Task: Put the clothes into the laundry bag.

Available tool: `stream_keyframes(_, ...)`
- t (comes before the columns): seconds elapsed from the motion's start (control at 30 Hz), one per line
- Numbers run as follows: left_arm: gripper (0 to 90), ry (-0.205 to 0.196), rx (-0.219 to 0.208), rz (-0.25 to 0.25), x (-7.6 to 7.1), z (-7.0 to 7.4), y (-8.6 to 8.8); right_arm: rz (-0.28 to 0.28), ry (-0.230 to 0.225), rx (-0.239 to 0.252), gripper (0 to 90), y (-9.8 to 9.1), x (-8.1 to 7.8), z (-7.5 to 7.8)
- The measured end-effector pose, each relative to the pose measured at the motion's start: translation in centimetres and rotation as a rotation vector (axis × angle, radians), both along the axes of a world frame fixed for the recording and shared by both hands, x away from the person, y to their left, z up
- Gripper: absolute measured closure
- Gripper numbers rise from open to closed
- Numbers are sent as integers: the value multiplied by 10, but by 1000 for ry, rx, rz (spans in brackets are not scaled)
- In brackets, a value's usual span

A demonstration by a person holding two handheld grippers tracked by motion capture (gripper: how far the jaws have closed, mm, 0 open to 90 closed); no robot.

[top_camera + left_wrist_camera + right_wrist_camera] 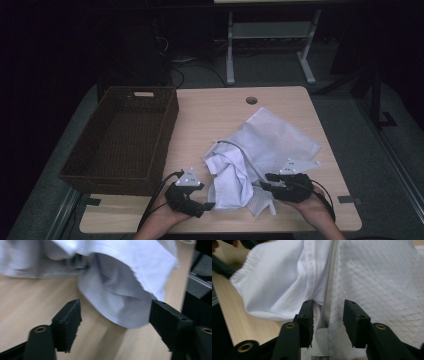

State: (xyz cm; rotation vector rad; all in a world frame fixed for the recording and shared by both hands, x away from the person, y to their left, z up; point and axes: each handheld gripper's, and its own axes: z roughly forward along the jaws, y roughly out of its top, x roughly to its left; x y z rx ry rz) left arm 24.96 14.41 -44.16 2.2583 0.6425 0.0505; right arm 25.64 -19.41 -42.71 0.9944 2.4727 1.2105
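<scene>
A crumpled white garment (230,175) lies on the wooden table (210,110), partly on a white mesh laundry bag (280,137). My left gripper (207,206) sits at the garment's near left edge. In the left gripper view it (116,310) is open, jaws wide apart, with the garment's rounded hem (120,290) hanging just ahead of them. My right gripper (265,181) is at the bag's near right side. Its jaws (328,303) stand apart around the bag's zipper edge (327,290), pads not pressing; garment (277,277) to the left, mesh (377,282) to the right.
A dark woven basket (170,125) with nothing in it stands on the table's left part. A round cable hole (251,100) is near the far edge. Beyond the table are a desk frame's white legs (230,50) and cables on the floor.
</scene>
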Motion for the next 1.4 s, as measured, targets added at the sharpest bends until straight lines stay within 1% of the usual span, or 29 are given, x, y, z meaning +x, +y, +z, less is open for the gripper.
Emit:
stream_keyframes(0.03,218,5,-1,-11,-2,-2,-1,-3,4,-9,642,1,1,-2)
stream_keyframes(0.07,199,12,-1,-20,-3,-3,-2,-5,9,-16,709,1,2,-3)
stream_keyframes(0.1,188,17,10,-32,-4,-5,-5,-5,10,-21,737,1,2,-4)
stream_keyframes(0.17,177,9,25,-42,-5,-7,-10,-4,17,-29,790,1,3,-5)
stream_keyframes(0.2,175,10,25,-45,-4,-8,-12,-3,18,-33,819,1,4,-6)
stream_keyframes(0.23,169,14,30,-59,-4,-9,-15,0,18,-34,831,1,4,-6)
stream_keyframes(0.27,164,14,29,-60,-5,-9,-18,3,16,-34,843,1,4,-6)
stream_keyframes(0.4,144,10,25,-76,-6,-9,-26,13,11,-30,845,1,4,-5)
stream_keyframes(0.47,135,11,11,-82,-5,-9,-30,19,11,-32,845,1,4,-5)
stream_keyframes(0.5,135,5,12,-92,-5,-8,-33,21,12,-33,845,2,4,-5)
stream_keyframes(0.57,134,-3,0,-103,-6,-5,-34,23,11,-34,844,1,5,-5)
stream_keyframes(0.6,134,-3,-1,-103,-7,-4,-34,23,9,-32,845,1,5,-5)
stream_keyframes(0.63,134,-4,6,-105,-9,-4,-33,24,10,-30,844,0,4,-5)
stream_keyframes(0.73,133,-9,9,-101,-14,-2,-24,21,7,-27,844,-2,4,-4)
stream_keyframes(0.83,132,-20,13,-87,-14,-2,-22,22,7,-26,845,-1,4,-4)
stream_keyframes(0.93,132,-17,25,-95,-10,-6,-33,25,8,-30,845,0,5,-4)
stream_keyframes(1.0,132,-27,39,-100,-7,-9,-43,26,7,-30,845,0,4,-4)
stream_keyframes(1.07,146,-36,41,-98,-2,-13,-52,26,5,-30,846,1,4,-4)
stream_keyframes(1.1,187,-36,45,-101,1,-15,-55,26,7,-31,847,1,4,-4)
stream_keyframes(1.17,337,-37,45,-117,4,-18,-59,26,8,-31,847,1,4,-4)
stream_keyframes(1.2,467,-36,47,-123,6,-18,-60,27,9,-31,849,1,4,-4)
stream_keyframes(1.27,682,-33,28,-134,9,-16,-63,31,8,-32,850,1,4,-4)
stream_keyframes(1.3,753,-38,18,-136,10,-14,-64,31,7,-31,851,1,4,-4)
stream_keyframes(1.33,801,-45,12,-134,11,-12,-65,30,8,-30,851,1,4,-4)
stream_keyframes(1.4,832,-66,0,-128,13,-6,-69,31,5,-28,852,1,4,-4)
